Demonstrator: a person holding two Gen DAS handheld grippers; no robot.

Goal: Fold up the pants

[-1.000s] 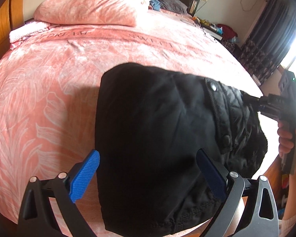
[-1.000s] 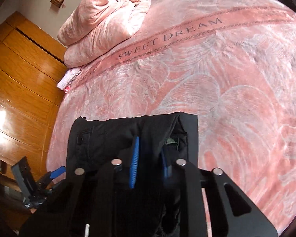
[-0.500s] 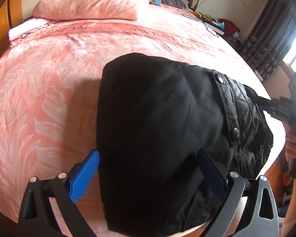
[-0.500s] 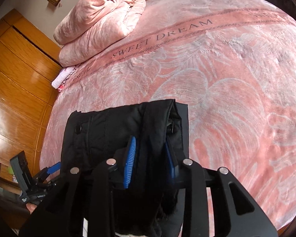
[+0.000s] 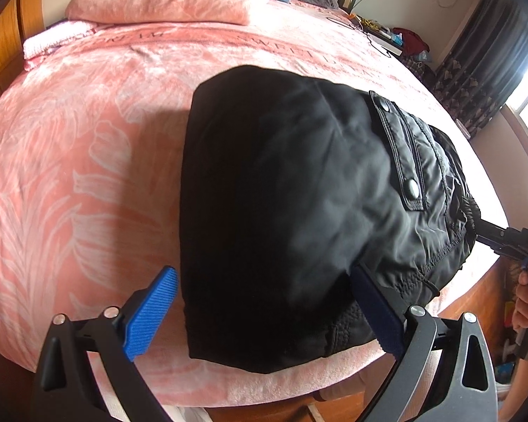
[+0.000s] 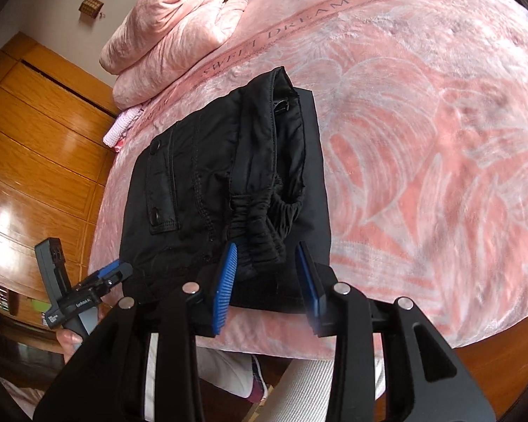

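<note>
The black pants (image 5: 281,193) lie folded in a compact stack near the front edge of the pink bed (image 5: 70,158). My left gripper (image 5: 264,313) stands wide open across the stack's near end, one blue pad at each side. In the right wrist view the pants (image 6: 211,176) show a snap pocket and the elastic waistband on top. My right gripper (image 6: 266,281) has its jaws opening; the waistband's end sits loose between the pads, not pressed. Each gripper also shows in the other's view: the right gripper (image 5: 503,239) and the left gripper (image 6: 105,274).
A folded pink quilt (image 6: 176,24) is piled at the head of the bed. Wooden wardrobe doors (image 6: 35,140) run along one side. Dark curtains (image 5: 482,70) and a cluttered low stand (image 5: 387,35) are on the other. The person's legs (image 6: 299,379) stand against the bed's edge.
The right gripper's jaws parted and let go of the waistband, then drew back toward the bed's edge. The pants settled flat. The left gripper stayed open and edged slightly along the stack.
</note>
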